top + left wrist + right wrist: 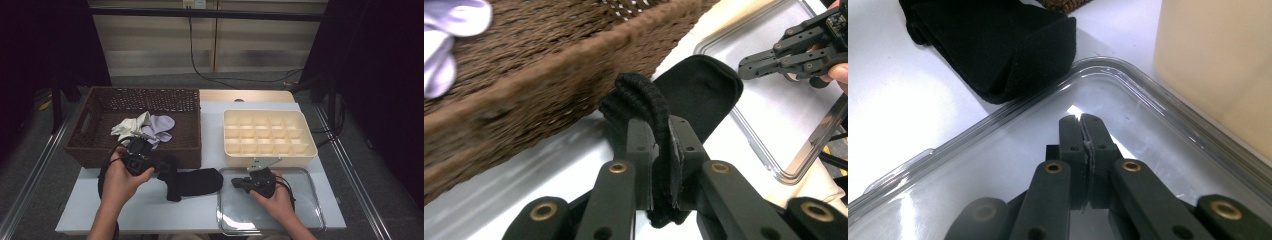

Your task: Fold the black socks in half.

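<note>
- Black fabric of the sock (696, 90) sat pinched between the left gripper's (663, 150) nearly closed jaws, the sock lying on the table (150, 205) against the wicker basket (95, 150).
- The right gripper (1083, 122), jaws pressed together and holding nothing, hovered over the clear tray (1148, 105) beside the cream organizer (270, 132).

The high view is looking forward and down over the whole table (150, 205) from above. Each gripper view is riding low and close, looking along its own jaws; all three are sharing the black sock (192, 182) (696, 92) (998, 45) and clear tray (305, 220) (774, 110) (1013, 150).
</note>
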Tool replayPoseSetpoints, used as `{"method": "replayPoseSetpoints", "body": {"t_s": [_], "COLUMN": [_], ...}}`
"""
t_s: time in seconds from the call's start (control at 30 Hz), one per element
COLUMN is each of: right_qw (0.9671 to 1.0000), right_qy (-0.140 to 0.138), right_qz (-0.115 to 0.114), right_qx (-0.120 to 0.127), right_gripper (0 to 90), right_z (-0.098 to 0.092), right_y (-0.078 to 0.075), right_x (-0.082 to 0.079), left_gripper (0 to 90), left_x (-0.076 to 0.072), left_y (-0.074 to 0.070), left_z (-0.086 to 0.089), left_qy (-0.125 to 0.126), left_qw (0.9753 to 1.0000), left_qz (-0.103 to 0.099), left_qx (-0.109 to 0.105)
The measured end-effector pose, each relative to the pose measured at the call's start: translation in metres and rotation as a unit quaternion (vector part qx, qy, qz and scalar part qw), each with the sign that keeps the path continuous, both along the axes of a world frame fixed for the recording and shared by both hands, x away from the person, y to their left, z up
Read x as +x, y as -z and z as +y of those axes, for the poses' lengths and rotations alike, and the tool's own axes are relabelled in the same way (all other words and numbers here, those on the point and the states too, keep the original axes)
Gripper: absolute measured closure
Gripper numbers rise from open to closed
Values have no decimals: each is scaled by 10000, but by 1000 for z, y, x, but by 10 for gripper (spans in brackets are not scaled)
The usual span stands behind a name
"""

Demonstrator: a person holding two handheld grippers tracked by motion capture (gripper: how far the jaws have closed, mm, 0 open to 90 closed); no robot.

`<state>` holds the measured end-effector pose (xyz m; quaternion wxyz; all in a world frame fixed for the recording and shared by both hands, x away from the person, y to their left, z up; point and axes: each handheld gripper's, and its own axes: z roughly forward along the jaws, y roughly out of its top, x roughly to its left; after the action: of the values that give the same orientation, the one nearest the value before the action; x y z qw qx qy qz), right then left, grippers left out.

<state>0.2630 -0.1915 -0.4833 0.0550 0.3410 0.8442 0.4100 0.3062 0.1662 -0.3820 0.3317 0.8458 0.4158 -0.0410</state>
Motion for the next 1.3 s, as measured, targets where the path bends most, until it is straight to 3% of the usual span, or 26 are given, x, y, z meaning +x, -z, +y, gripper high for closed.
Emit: {"method": "replayPoseSetpoints", "body": {"t_s": [0.37, 0.77, 1.3], "right_qw": [10000, 10000, 10000], "right_qy": [0, -12, -16], "right_qz": [-33, -44, -54], "right_qx": [-10, -29, -43], "right_gripper": [881, 876, 869], "right_z": [0, 1, 1], "right_y": [0, 0, 0], "right_x": [0, -1, -1], "left_gripper": [819, 818, 802], "left_x": [1, -2, -3], "left_y": [8, 31, 53], "left_z": [-38, -77, -106], "left_qy": [225, 445, 508], "left_qw": [9997, 9987, 9982], "left_qz": [12, 135, 112], "left_qx": [100, 205, 295]}}
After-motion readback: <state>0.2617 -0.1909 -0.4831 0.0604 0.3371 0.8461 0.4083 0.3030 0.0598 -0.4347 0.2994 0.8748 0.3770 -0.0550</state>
